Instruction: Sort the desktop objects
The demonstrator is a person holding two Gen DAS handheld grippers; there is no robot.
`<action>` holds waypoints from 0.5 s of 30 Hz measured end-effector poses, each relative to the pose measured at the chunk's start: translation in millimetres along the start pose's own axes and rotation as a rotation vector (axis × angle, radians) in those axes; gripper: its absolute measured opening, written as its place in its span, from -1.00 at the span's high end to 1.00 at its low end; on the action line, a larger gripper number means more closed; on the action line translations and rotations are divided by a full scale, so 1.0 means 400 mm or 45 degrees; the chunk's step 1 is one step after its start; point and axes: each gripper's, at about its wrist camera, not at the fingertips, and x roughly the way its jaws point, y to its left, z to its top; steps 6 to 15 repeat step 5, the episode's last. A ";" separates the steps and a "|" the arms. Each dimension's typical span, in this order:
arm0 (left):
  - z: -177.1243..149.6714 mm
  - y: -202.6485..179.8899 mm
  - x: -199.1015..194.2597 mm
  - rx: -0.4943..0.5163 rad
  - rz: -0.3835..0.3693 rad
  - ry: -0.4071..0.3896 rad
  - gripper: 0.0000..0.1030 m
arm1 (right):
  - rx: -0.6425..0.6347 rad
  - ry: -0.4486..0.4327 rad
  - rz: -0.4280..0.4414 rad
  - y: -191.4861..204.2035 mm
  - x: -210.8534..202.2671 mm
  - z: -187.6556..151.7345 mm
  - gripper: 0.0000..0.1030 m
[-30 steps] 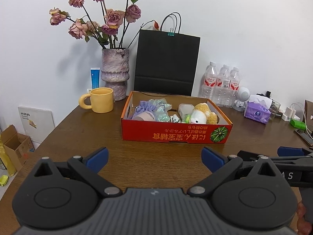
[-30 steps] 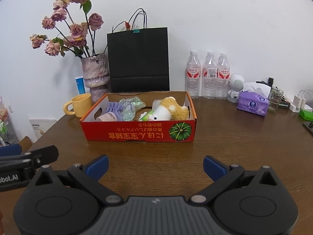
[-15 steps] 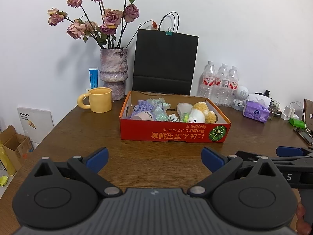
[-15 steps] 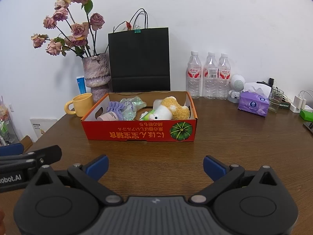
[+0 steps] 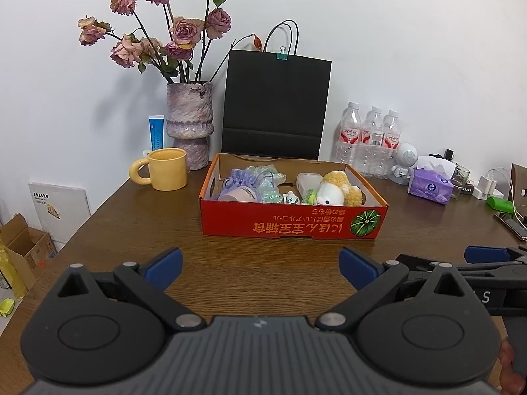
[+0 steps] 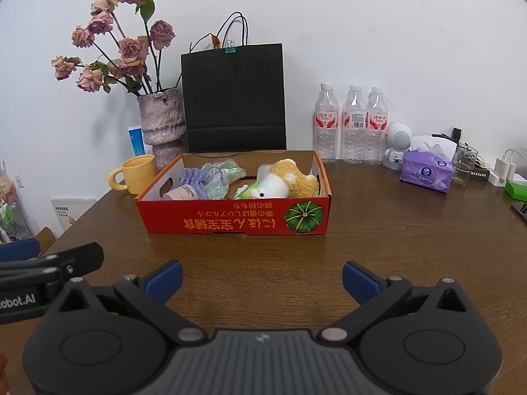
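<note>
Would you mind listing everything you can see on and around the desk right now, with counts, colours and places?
Cardboard box: 1, red, desk centre.
Plush toy: 1, white and yellow, in the box, right part.
Pouch: 1, lilac, in the box, left part.
Mug: 1, yellow, left of the box.
Vase of roses: 1, mottled purple, behind the mug.
Paper bag: 1, black, against the wall behind the box.
Water bottles: 3, clear with red labels, right of the bag.
Tissue pack: 1, purple, far right.
Desk: 1, brown wood.
Left gripper: 1, black with blue pads, open, empty.
Right gripper: 1, same colours, open, empty.
</note>
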 end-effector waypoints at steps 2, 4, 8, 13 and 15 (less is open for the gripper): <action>-0.002 -0.001 0.000 -0.001 0.015 -0.006 -1.00 | 0.001 0.001 -0.001 -0.001 0.001 -0.001 -1.00; -0.004 -0.003 -0.002 0.004 0.032 -0.017 -1.00 | 0.001 0.003 -0.001 -0.002 0.002 -0.002 -1.00; -0.005 -0.004 -0.003 0.009 0.037 -0.022 -1.00 | 0.002 0.005 -0.001 -0.002 0.004 -0.002 -1.00; -0.005 -0.004 -0.003 0.009 0.037 -0.022 -1.00 | 0.002 0.005 -0.001 -0.002 0.004 -0.002 -1.00; -0.005 -0.004 -0.003 0.009 0.037 -0.022 -1.00 | 0.002 0.005 -0.001 -0.002 0.004 -0.002 -1.00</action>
